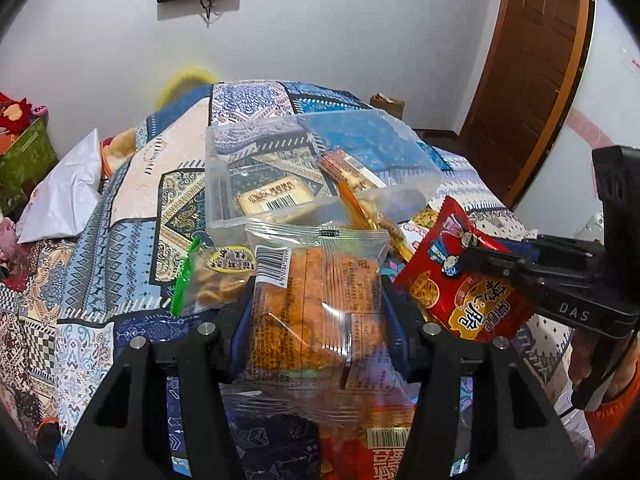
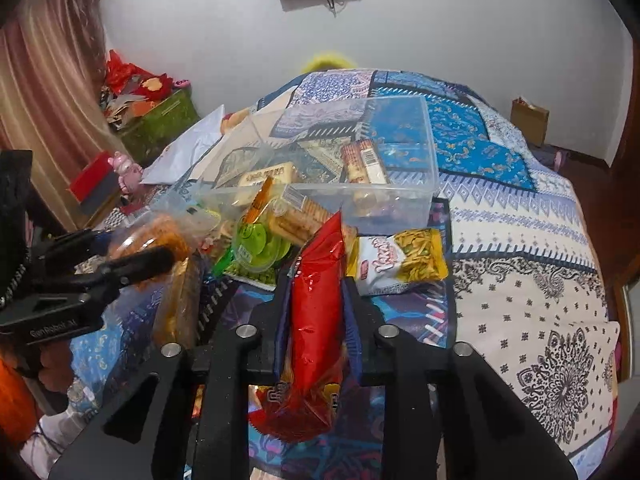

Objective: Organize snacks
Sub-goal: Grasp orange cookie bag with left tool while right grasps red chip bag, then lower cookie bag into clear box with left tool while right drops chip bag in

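Note:
My left gripper (image 1: pixel 318 292) is shut on a clear packet of orange-brown cake (image 1: pixel 320 304), held above the bed; it also shows in the right wrist view (image 2: pixel 160 240). My right gripper (image 2: pixel 316 284) is shut on a red snack bag (image 2: pixel 316 320), which shows at the right of the left wrist view (image 1: pixel 460 280). A clear plastic box (image 1: pixel 224 184) stands ahead on the patterned bedspread (image 1: pixel 120 200), holding a barcode-labelled biscuit packet (image 1: pixel 276 196) and a striped biscuit roll (image 1: pixel 348 168). The box also shows in the right wrist view (image 2: pixel 416 200).
Loose snacks lie before the box: a green-sealed bag (image 1: pixel 208 276), a yellow-and-white chips bag (image 2: pixel 400 264), a cracker pack (image 2: pixel 296 216), a green lid (image 2: pixel 260 244). A white pillow (image 1: pixel 64 196) lies left. A wooden door (image 1: pixel 532 60) stands right.

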A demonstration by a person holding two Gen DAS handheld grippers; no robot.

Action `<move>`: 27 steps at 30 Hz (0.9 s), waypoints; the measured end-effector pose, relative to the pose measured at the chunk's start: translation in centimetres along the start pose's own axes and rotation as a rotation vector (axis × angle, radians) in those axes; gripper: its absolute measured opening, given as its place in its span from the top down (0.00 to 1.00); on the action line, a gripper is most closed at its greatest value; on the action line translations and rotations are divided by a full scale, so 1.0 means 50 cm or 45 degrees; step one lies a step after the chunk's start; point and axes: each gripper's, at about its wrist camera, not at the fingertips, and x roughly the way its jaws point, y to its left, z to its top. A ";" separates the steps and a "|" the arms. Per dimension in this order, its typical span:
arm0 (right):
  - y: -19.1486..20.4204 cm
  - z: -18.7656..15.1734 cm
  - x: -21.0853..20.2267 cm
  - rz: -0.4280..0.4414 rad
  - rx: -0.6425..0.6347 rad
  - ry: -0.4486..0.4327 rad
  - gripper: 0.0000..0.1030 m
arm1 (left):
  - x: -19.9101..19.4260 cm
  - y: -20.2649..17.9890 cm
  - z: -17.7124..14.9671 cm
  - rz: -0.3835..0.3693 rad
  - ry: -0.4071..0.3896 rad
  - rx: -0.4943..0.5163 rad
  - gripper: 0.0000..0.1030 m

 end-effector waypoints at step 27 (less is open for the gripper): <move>-0.027 0.209 -0.032 -0.008 0.068 -0.310 0.80 | 0.012 0.062 0.198 0.081 -0.171 -0.069 0.46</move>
